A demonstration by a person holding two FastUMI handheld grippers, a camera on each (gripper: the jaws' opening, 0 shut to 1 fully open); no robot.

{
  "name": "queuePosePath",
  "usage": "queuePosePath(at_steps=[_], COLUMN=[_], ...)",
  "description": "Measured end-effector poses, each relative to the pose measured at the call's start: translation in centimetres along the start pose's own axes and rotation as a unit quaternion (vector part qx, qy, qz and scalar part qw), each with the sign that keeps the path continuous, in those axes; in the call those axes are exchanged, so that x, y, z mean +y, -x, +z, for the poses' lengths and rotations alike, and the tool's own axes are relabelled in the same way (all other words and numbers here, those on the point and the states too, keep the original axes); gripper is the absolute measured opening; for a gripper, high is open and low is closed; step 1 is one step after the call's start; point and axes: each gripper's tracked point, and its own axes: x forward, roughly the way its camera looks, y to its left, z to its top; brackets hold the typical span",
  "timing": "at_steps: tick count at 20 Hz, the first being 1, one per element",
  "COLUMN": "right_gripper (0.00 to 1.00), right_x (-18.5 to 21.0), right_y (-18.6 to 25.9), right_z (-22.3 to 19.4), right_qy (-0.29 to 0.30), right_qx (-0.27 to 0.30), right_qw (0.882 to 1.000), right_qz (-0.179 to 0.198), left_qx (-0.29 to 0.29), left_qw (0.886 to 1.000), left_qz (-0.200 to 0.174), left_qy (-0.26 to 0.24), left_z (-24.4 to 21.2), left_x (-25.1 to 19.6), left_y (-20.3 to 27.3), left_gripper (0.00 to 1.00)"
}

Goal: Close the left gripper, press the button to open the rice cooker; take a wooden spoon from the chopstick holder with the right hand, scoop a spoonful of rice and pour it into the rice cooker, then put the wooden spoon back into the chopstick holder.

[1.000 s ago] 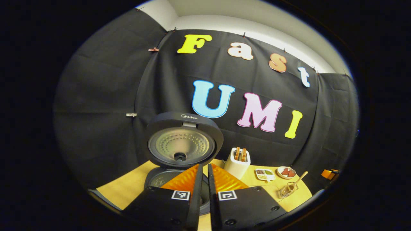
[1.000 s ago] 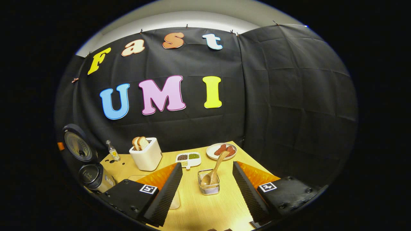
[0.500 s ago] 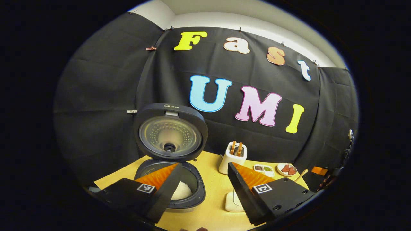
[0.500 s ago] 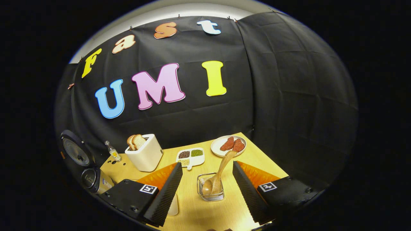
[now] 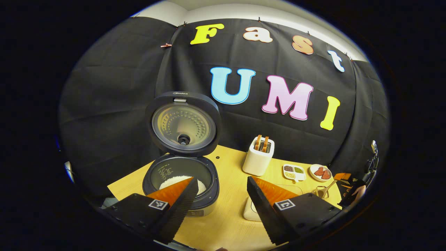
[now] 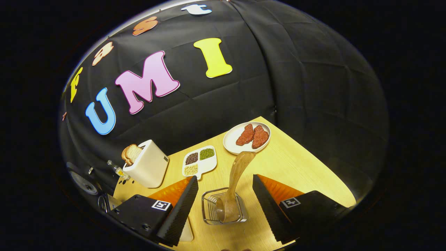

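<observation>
Left gripper view: the left gripper (image 5: 219,195) hangs over the bench (image 5: 230,223) with its jaws spread wide and nothing between them. The rice cooker (image 5: 181,181) sits at about ten o'clock from the jaws, its lid (image 5: 183,123) standing upright and open, white rice (image 5: 176,182) in the pot just behind the left finger. A toaster (image 5: 258,158) stands at one o'clock, a divided dish (image 5: 294,172) and a plate (image 5: 320,172) beyond it at two o'clock.

Right gripper view: the right gripper (image 6: 225,198) has its jaws wide apart, gripping nothing. The chopstick holder (image 6: 224,211) sits on the bench right between the two fingers, touching neither. The wooden spoon (image 6: 235,184) stands in it bowl-down, its handle leaning toward one o'clock, up to the plate's (image 6: 231,141) rim. Toaster (image 6: 146,167) at ten o'clock, divided dish (image 6: 199,162) at eleven.
</observation>
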Motion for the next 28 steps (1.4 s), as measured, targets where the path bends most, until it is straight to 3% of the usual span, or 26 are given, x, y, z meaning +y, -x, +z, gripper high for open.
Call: queuePosePath(at_steps=[9, 11, 13, 16, 18, 19, 20, 23, 28], right_gripper=[0.96, 0.68, 0.5, 0.5, 0.23, 0.16, 0.22, 0.19, 0.19], right_x=[-0.7, -0.6, -1.0, -0.9, -1.4, -1.1, -1.1, -0.7, 1.1], right_y=[-6.2, -6.5, -6.6, -6.0, -6.3, -5.3, -6.7, -5.3, -2.1], right_z=[-2.0, -2.4, -2.4, -1.4, -1.3, -1.5, -1.8, -1.1, 3.1], right_qy=[-0.061, -0.082, -0.091, -0.098, -0.104, -0.11, -0.111, -0.092, -0.077], right_qx=[0.047, 0.065, 0.071, 0.061, 0.068, 0.069, 0.072, 0.062, 0.0], right_qw=[0.997, 0.995, 0.993, 0.993, 0.992, 0.991, 0.991, 0.994, 0.997], right_qz=[0.005, 0.007, -0.002, -0.002, -0.009, -0.011, -0.01, -0.002, 0.007], left_qx=[0.045, 0.051, 0.058, 0.067, 0.07, 0.072, 0.073, 0.073, 0.066], left_qw=[0.999, 0.998, 0.997, 0.997, 0.996, 0.996, 0.996, 0.996, 0.996], left_qz=[0.001, -0.004, -0.011, -0.024, -0.033, -0.036, -0.038, -0.043, -0.05], left_qy=[-0.029, -0.036, -0.039, -0.038, -0.037, -0.039, -0.04, -0.04, -0.027], left_z=[-4.3, -5.1, -5.7, -6.6, -6.9, -7.1, -7.1, -7.1, -6.6], left_x=[-3.8, -4.6, -5.5, -6.7, -7.2, -7.3, -7.4, -7.0, -6.1], left_y=[0.2, 0.4, 0.6, 0.8, 0.8, 0.9, 1.0, 1.1, 1.1], left_gripper=[0.96, 0.95, 0.95, 0.96, 0.95, 0.95, 0.95, 0.92, 0.96])
